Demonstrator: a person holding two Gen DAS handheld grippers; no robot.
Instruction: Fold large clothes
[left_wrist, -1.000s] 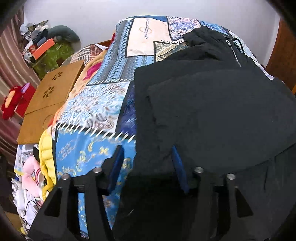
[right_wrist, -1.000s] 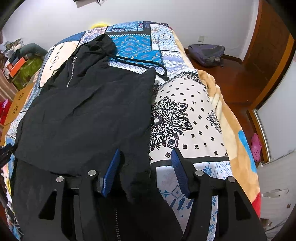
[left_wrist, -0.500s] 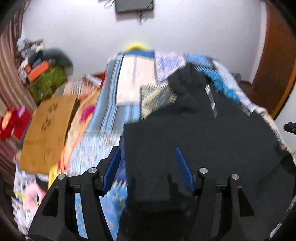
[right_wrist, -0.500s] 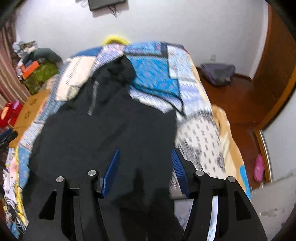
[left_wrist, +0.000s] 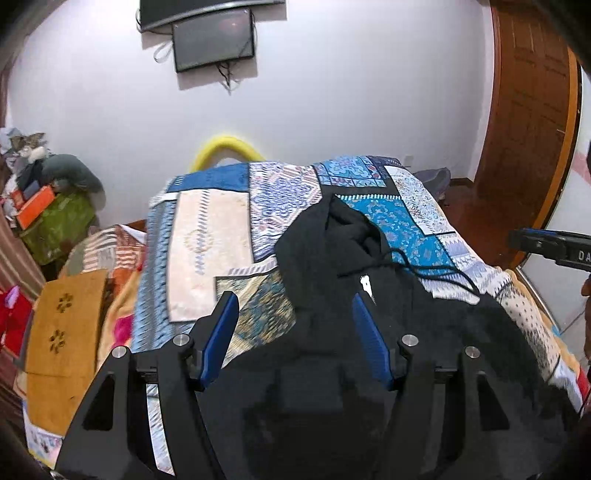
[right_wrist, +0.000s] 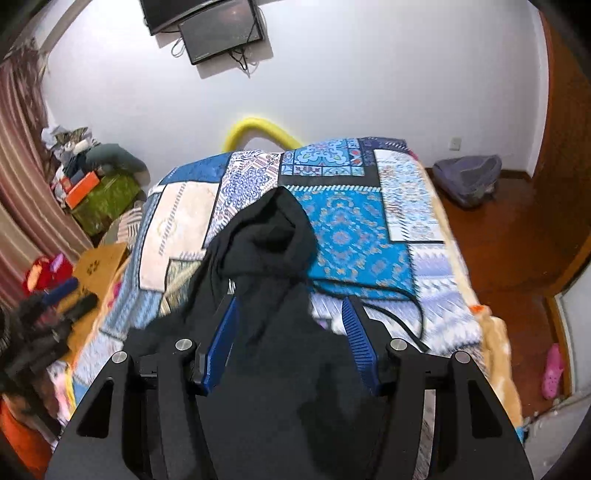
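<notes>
Black hoodie (left_wrist: 369, 332) on bed (left_wrist: 207, 236), both grippers over its near end.

Left gripper (left_wrist: 291, 317) and right gripper (right_wrist: 288, 319): fingers about half open, black fabric between them; whether the pads grip it cannot be told. Hood toward the far wall.

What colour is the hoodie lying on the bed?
Black. The hoodie shows best in the right wrist view, spread over the blue patchwork bedspread.
</notes>
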